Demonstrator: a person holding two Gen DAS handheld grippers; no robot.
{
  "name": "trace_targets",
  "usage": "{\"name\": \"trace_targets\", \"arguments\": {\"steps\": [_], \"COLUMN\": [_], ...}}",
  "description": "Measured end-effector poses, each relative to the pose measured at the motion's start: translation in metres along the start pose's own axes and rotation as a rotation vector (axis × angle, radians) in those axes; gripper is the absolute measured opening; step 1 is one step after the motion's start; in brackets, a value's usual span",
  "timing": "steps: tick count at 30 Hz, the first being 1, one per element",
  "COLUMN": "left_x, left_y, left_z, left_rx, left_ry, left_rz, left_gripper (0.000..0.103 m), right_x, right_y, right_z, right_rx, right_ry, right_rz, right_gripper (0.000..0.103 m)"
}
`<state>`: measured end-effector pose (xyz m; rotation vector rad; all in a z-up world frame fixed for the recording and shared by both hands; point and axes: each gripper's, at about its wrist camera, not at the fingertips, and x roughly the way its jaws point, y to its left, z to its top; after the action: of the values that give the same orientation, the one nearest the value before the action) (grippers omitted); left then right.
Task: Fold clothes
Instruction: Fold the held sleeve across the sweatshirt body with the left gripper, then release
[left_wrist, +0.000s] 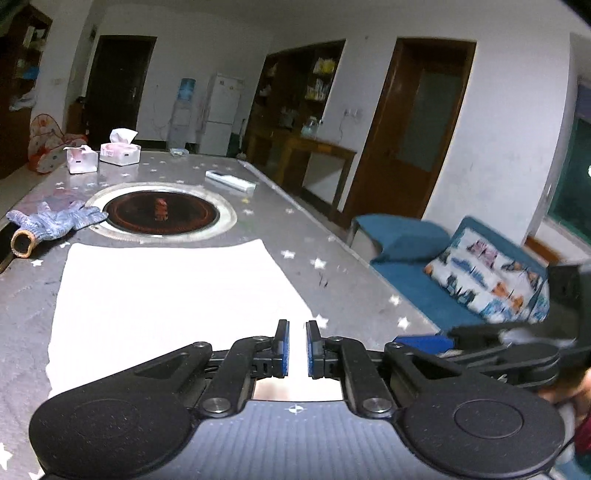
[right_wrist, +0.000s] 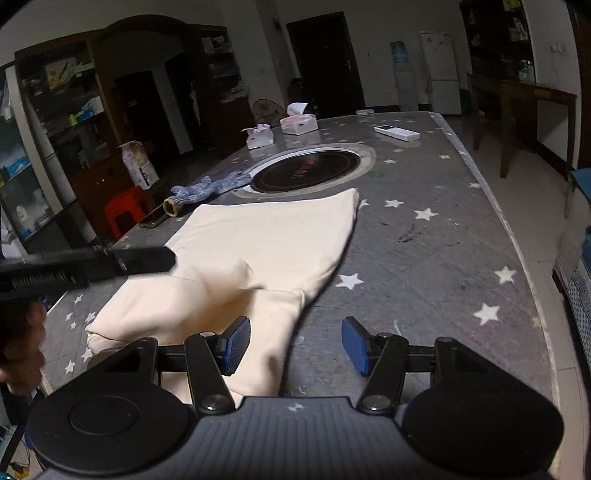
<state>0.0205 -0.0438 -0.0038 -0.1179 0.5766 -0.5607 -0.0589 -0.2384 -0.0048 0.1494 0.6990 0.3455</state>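
Here the cream garment (right_wrist: 258, 251) lies folded and mostly flat on the grey star-patterned table (right_wrist: 424, 258), its far edge just short of the round inset burner (right_wrist: 306, 171), with a raised fold bunched near its front. The left gripper (left_wrist: 297, 349) hangs over the near edge of the cloth with its blue pads (left_wrist: 282, 347) drawn almost together and nothing visible between them; in the right wrist view its black finger (right_wrist: 144, 260) juts in from the left above the garment. The right gripper (right_wrist: 293, 345) stands with its jaws well apart and empty, the left pad over the cloth's near corner, the right pad over bare table. A blue knitted glove (left_wrist: 55, 219) lies left of the burner, beside a short brown tube (left_wrist: 24, 245). Two tissue boxes (left_wrist: 120, 151) and a white remote (left_wrist: 231, 181) sit farther back
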Motion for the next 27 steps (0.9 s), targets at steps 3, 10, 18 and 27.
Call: {"name": "trace_targets", "arguments": {"steps": [3, 10, 18, 27], "left_x": [0.009, -0.009, -0.043, -0.055], "left_y": [-0.003, 0.019, 0.065, 0.081], "left_z": [-0.009, -0.011, -0.023, -0.042], "left_rx": [0.001, -0.004, -0.024, -0.009], "left_ry": [0.046, 0.043, 0.040, 0.062], "left_rz": [-0.017, 0.031, 0.171, 0.219], "left_gripper": [0.012, 0.041, 0.046, 0.045], "right_x": [0.002, 0.009, 0.031, 0.049], "right_y": [0.000, 0.010, 0.034, 0.046], "right_z": [-0.001, 0.003, 0.002, -0.003], "right_rx": [0.004, -0.015, -0.058, -0.091], "right_ry": [0.001, 0.010, 0.069, 0.125], "right_rz": [0.000, 0.024, 0.089, 0.072], "right_gripper": [0.056, 0.055, 0.041, 0.009]}}
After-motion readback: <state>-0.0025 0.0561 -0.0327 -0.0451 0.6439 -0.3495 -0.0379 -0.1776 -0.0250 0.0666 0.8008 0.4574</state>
